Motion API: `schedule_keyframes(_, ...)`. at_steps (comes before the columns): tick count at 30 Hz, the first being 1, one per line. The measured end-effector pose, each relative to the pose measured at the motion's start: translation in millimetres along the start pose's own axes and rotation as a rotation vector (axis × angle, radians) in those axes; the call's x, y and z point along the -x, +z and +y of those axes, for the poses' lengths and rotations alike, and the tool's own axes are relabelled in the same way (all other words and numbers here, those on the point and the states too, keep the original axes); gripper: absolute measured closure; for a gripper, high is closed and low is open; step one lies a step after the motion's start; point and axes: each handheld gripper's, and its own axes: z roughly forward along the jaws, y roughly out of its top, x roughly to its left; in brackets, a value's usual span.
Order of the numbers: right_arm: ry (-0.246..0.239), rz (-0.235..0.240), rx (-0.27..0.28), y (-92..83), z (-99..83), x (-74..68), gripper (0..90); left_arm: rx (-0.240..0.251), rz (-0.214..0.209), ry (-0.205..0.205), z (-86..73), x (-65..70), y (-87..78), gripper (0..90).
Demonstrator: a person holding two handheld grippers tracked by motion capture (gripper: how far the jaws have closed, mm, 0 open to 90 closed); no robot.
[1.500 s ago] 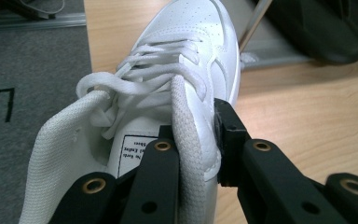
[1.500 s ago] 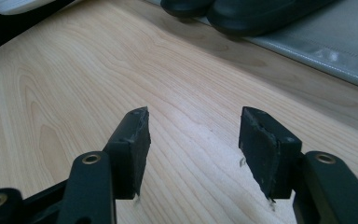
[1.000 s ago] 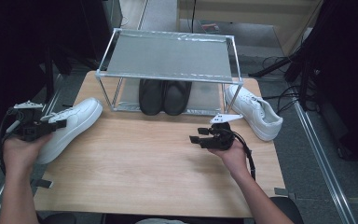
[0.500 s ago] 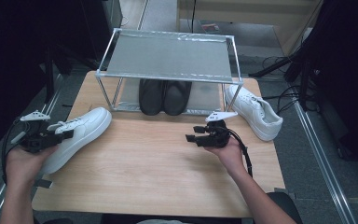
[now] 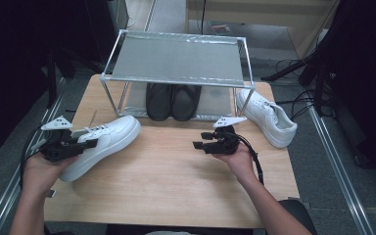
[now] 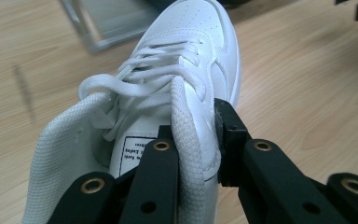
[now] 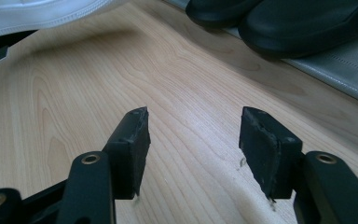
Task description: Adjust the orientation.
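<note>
— Jaws of left gripper?
— Clamped on collar of white sneaker, at table's left side.
— Right gripper?
— Spread, holding nothing, over bare table near black shoes.

black slippers under metal rack, second white sneaker, wooden table
</note>
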Motion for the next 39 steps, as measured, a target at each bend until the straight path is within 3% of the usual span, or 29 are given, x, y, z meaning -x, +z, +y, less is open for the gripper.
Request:
schedule_keyframes(11, -0.001, -0.014, -0.013, -3.2, -2.8, -0.3, 43.7, -0.039, -0.103, 0.103, 15.2, 33.7, 31.9, 80.8)
schedule_keyframes(26, 0.017, -0.053, -0.002, -18.1, -16.2, -1.9, 43.6, -0.092, -0.212, 0.205, 38.1, 71.2, 80.9, 80.8)
schedule_keyframes(29, 0.024, -0.065, 0.004, -22.7, -19.8, -1.4, 43.6, -0.109, -0.242, 0.25, 43.1, 83.1, 92.2, 80.9)
schedule_keyframes(39, 0.052, -0.106, 0.024, -38.9, -30.8, 0.1, 43.6, -0.114, -0.355, 0.266, 55.7, 115.4, 126.1, 80.6)
